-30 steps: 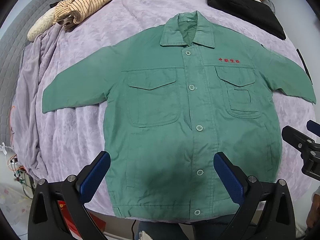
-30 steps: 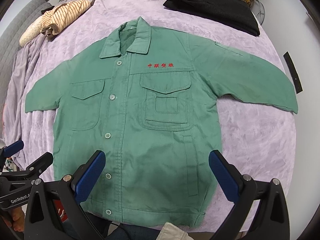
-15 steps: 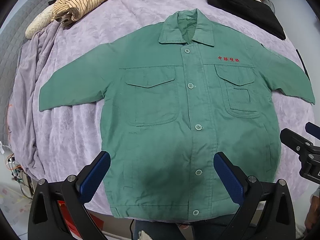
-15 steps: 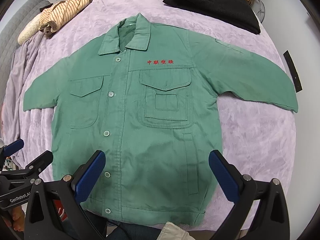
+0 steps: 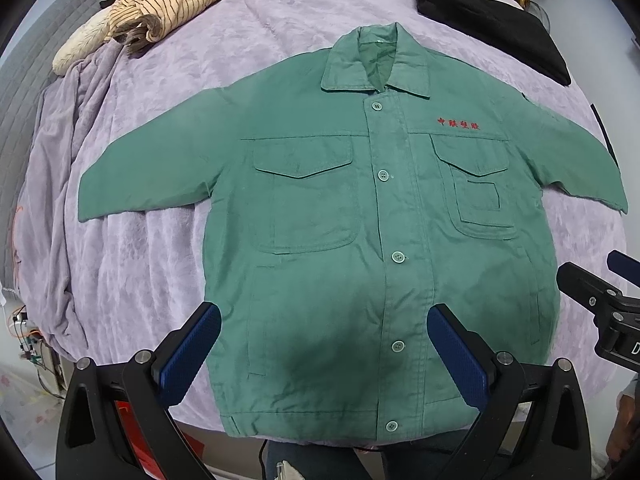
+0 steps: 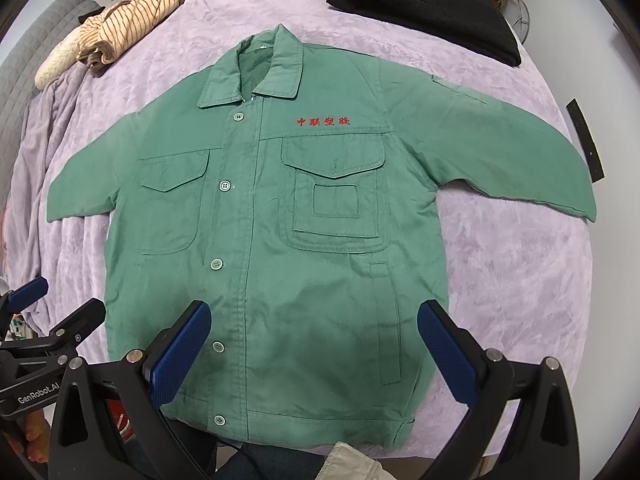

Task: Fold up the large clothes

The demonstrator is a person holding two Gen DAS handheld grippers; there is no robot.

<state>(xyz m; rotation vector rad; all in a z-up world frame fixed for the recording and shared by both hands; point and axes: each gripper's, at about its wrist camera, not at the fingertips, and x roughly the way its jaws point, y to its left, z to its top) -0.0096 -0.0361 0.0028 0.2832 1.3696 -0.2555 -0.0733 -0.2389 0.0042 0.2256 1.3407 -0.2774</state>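
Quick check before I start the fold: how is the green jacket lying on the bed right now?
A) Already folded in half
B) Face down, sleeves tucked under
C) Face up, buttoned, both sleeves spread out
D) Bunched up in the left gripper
C: the green jacket lies flat with its buttons, chest pockets and red lettering showing, and both sleeves spread outward.

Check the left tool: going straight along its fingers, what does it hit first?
Most likely the green jacket. The left tool is open above its lower front panel, nothing between. Depth is unclear in the fisheye view, so take it as a hedge.
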